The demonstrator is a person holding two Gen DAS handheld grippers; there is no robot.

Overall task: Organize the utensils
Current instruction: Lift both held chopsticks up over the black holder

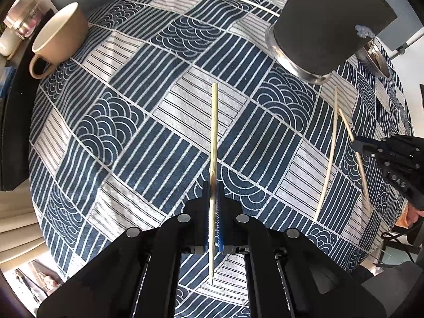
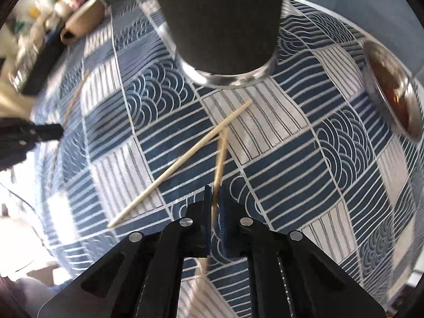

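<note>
The left gripper (image 1: 213, 185) is closed on one wooden chopstick (image 1: 214, 122), which runs straight between its pads and sticks out at both ends above the patterned tablecloth (image 1: 127, 122). The right gripper (image 2: 215, 193) is also closed, pinching a second chopstick (image 2: 221, 156) (blurred in its own view). Just beside it a loose chopstick (image 2: 182, 163) lies flat on the cloth, slanted. A dark cylindrical holder (image 2: 220, 21) stands upright behind them, with chopstick ends showing at its top in the left view. A beige mug (image 1: 59, 35) sits near the table's far-left edge, and a metal bowl (image 2: 392, 92) at the right.
</note>
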